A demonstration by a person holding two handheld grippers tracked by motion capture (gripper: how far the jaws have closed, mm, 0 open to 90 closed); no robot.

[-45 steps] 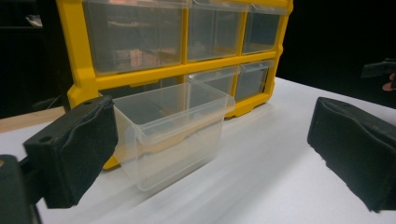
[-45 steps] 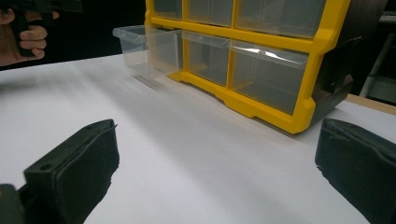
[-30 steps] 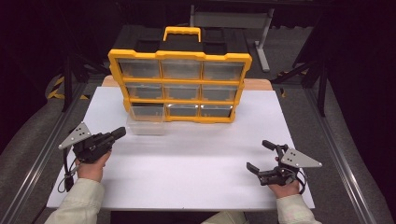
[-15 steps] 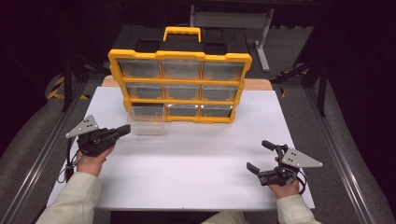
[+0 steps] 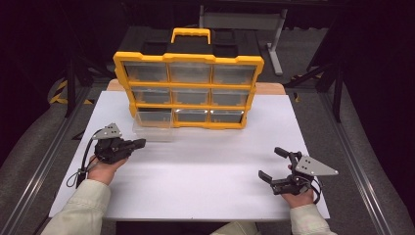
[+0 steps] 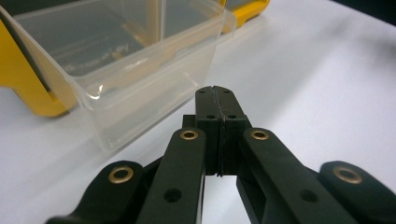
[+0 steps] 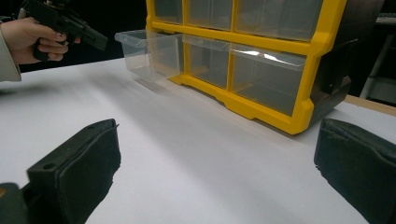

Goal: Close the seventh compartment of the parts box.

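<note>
A white table (image 5: 195, 166) stands in a dark room, with black frame legs and grey floor around it. At its far side sits a yellow organiser (image 5: 188, 90) with a yellow handle on top and three rows of clear drawers.

The bottom-left drawer (image 5: 152, 125) is pulled out of the organiser and juts toward the person. The left gripper (image 5: 138, 143) lies just in front of that drawer, its tips aimed at the drawer's front wall and close to it, not touching. In the left gripper view its jaws are pressed together with nothing between them, and the drawer (image 6: 126, 70) rises right ahead of the tips, clear and with nothing visible inside.

The right gripper (image 5: 274, 164) is held low over the table's near right corner, well apart from the organiser. Its jaws are spread wide and hold nothing. From the right gripper view the organiser (image 7: 261, 60) stands ahead across bare table, and the left gripper (image 7: 95, 41) shows far off to the left, just beside the drawer (image 7: 144, 53).
</note>
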